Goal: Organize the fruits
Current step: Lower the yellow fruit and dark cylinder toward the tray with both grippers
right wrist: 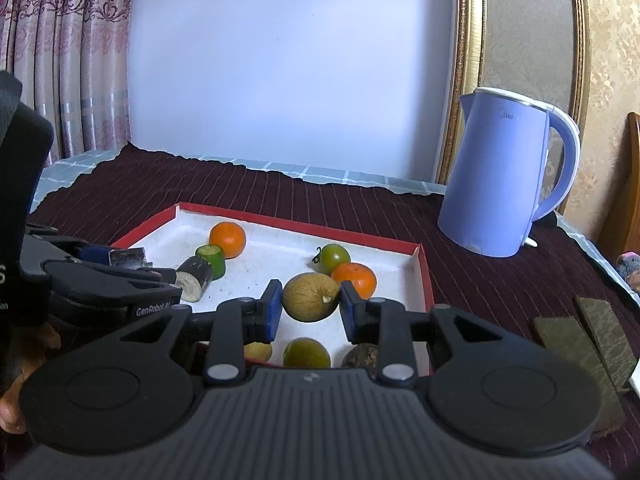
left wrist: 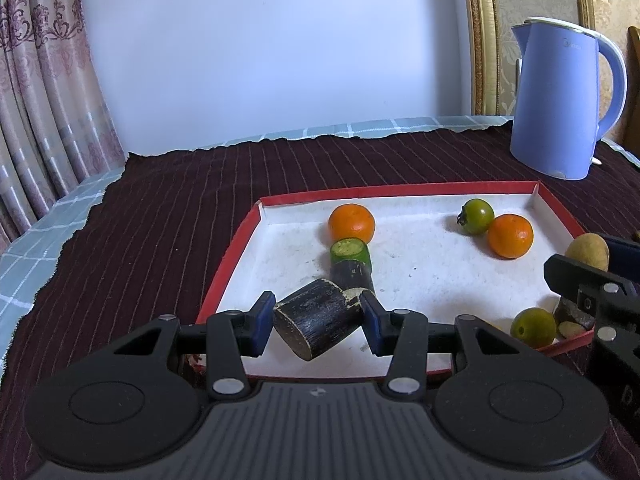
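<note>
Dark striped cloth covers the table under a red-rimmed tray (left wrist: pixel 228 276). Over the tray's near-left corner, the left gripper (left wrist: pixel 316 318) pinches a dark sugarcane piece (left wrist: pixel 316 322), apparently lifted clear for sorting. Toward the tray's right side, the right gripper (right wrist: pixel 308 308) clamps a tan fruit (right wrist: pixel 310 297), above the oranges (right wrist: pixel 355 278).

"GenRobot" printed white on left tool (right wrist: pixel 132 268) body; kettle (right wrist: pixel 500 176) logo too blurred.

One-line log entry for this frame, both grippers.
left gripper: shut on dark sugarcane piece | right gripper: shut on tan round fruit | both over red-rimmed tray | stage: placing
</note>
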### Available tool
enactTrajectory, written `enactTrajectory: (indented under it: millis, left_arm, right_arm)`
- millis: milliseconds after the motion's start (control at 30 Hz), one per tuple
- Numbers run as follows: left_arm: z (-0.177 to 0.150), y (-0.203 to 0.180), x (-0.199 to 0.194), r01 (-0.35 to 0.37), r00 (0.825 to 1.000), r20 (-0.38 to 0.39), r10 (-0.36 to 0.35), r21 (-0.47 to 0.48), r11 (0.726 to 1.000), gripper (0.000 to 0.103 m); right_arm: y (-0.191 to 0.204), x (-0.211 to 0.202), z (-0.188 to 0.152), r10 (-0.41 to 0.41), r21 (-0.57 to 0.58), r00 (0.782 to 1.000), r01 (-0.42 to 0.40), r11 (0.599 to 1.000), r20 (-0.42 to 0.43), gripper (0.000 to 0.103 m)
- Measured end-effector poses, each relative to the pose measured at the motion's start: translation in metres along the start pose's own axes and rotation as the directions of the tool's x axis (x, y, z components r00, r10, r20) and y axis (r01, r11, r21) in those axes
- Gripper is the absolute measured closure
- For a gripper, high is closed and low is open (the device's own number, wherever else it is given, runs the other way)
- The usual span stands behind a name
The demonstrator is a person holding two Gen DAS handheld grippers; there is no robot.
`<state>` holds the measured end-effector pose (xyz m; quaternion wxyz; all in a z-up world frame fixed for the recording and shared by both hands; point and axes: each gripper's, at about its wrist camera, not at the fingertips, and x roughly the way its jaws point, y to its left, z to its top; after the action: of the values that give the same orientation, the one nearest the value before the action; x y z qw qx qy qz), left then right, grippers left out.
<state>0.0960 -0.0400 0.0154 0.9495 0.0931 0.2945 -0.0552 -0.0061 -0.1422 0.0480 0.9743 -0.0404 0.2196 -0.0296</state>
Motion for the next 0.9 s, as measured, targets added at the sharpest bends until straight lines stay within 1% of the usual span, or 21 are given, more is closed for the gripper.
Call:
enactTrajectory:
  millis: [167,500,900]
  left_arm:
    - [0.004,-0.003,0.002,-0.002,1.000,0.003,0.002,0.004,1.000,0.059]
    - [0.011,-0.004,0.013,0.007,1.000,-0.014,-0.007,-0.004,1.000,0.059]
    - [0.018,-0.008,0.023,0.009,1.000,-0.014,-0.009,0.003,1.000,0.059]
  right_arm:
    - [-0.001,0.003,0.006,-0.007,-0.004,1.000,0.007,1.000,0.006,0.074]
    - [-0.007,0.012,0.017,-0.024,0.001,1.000,0.024,1.000,0.011,0.074]
    - [-0.011,0.022,0.023,-0.029,0.018,1.000,0.029,0.999,0.011,0.074]
